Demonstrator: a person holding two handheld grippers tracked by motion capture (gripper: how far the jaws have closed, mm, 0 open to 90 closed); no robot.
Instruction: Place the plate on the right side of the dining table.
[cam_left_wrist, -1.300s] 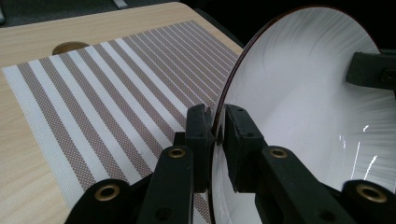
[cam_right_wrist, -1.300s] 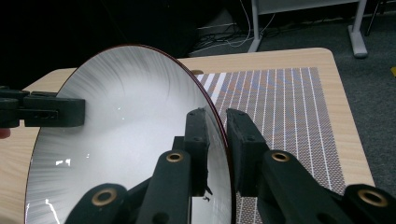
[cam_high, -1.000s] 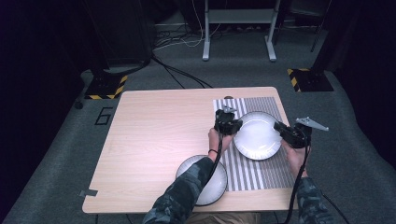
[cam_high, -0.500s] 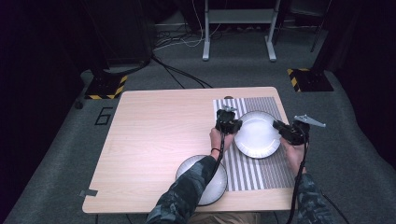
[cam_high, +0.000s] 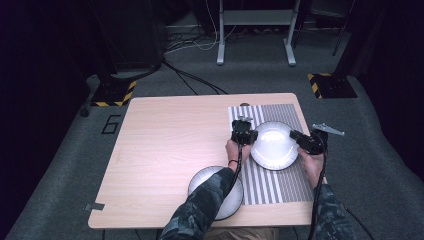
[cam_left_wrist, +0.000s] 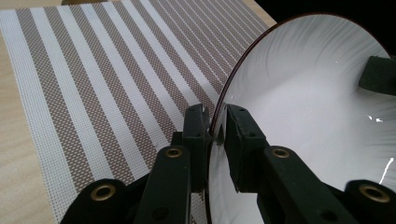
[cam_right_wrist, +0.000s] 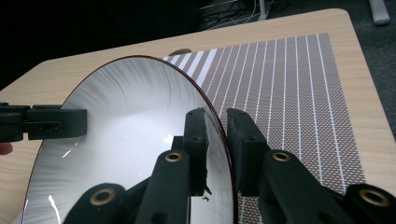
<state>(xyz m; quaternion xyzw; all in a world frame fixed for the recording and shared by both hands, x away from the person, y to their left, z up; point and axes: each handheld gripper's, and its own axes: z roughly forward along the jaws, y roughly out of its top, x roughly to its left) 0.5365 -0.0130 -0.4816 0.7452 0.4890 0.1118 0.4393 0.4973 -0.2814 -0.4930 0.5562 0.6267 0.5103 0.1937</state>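
White plate (cam_high: 273, 145) gripped at opposite rims: left gripper (cam_high: 244, 134) and right gripper (cam_high: 306, 142) both clamped on it, over striped mat (cam_high: 280, 181).

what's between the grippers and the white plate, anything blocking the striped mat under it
Nothing visible. The left gripper and the right gripper each already have their jaws around opposite edges of the white plate. The striped mat below it lies bare; the second plate sits nearer the person, overlapping only the mat's left edge.
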